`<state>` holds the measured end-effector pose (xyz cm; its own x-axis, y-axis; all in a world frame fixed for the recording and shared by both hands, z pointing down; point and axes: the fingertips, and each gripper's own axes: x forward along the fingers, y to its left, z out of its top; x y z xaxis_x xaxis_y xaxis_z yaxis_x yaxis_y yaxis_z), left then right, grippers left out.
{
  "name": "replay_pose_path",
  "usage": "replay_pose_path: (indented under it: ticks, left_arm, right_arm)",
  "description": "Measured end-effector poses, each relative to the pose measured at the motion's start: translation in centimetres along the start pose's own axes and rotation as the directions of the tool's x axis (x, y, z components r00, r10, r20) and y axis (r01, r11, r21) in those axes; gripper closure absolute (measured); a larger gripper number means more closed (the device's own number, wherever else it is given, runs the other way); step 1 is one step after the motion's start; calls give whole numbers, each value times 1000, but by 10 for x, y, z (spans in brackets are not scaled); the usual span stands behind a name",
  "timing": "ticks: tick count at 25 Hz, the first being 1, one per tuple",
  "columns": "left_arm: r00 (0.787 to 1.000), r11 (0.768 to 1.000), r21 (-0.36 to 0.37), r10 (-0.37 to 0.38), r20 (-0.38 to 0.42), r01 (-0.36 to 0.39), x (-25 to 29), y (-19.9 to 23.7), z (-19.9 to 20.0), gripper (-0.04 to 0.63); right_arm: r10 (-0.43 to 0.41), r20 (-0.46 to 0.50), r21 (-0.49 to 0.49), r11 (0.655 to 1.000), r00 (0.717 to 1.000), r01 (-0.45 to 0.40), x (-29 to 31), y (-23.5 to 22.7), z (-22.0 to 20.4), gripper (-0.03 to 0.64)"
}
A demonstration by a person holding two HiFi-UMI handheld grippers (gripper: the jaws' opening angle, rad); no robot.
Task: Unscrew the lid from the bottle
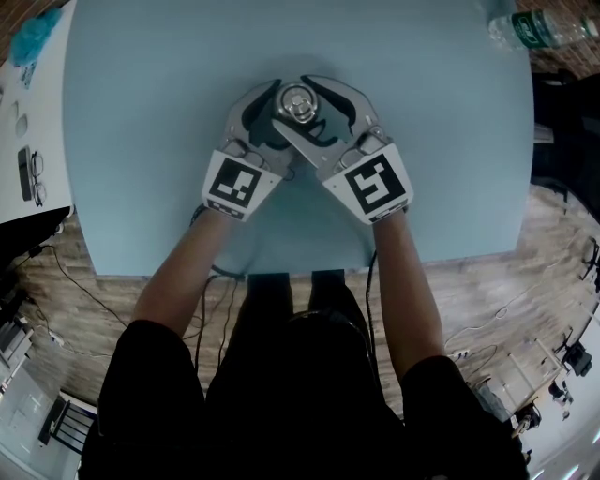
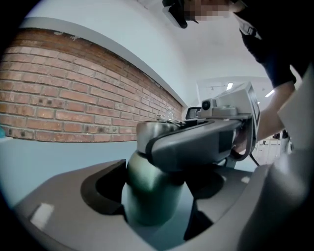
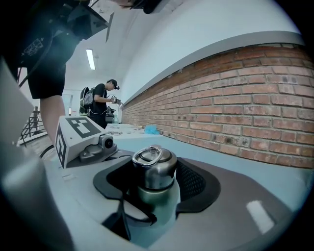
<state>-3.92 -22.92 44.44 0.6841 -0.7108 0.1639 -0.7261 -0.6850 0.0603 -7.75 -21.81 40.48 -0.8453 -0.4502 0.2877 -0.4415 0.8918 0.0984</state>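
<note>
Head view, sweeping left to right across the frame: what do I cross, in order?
Glasses → left gripper's marker cube → bottle lid → right gripper's marker cube → plastic water bottle.

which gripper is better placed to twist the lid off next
Right: the right gripper has its jaws around the lid at cap height, while the left gripper sits lower, around the bottle body.
</note>
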Motion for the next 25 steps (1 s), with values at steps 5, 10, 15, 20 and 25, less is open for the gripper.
replay_pose_path:
  ticks: [5, 10, 15, 20, 25]
  left_arm:
    - [998, 998, 13, -69, -11, 69, 0, -1, -2, 234]
    - [991, 991, 21, -130, -15, 130, 1, -4, -1, 232]
    - [984, 983, 28, -180, -18, 180, 1, -5, -1, 232]
    - [972, 972, 28, -233, -30, 234, 2, -6, -2, 229]
    - [968, 968, 33, -249, -37, 250, 1, -6, -3, 229]
  right_arm:
    - [46, 18, 1, 999, 999, -46, 1, 1, 0, 353]
    - [82, 23, -18, 996, 996, -82, 1, 2, 0, 351]
    - [135, 17, -43, 990, 991, -134, 1, 4, 1, 351]
    - [192, 6, -63, 979, 981, -192, 1, 5, 0, 353]
    - [228, -23, -76, 971, 973, -229, 2, 8, -1, 353]
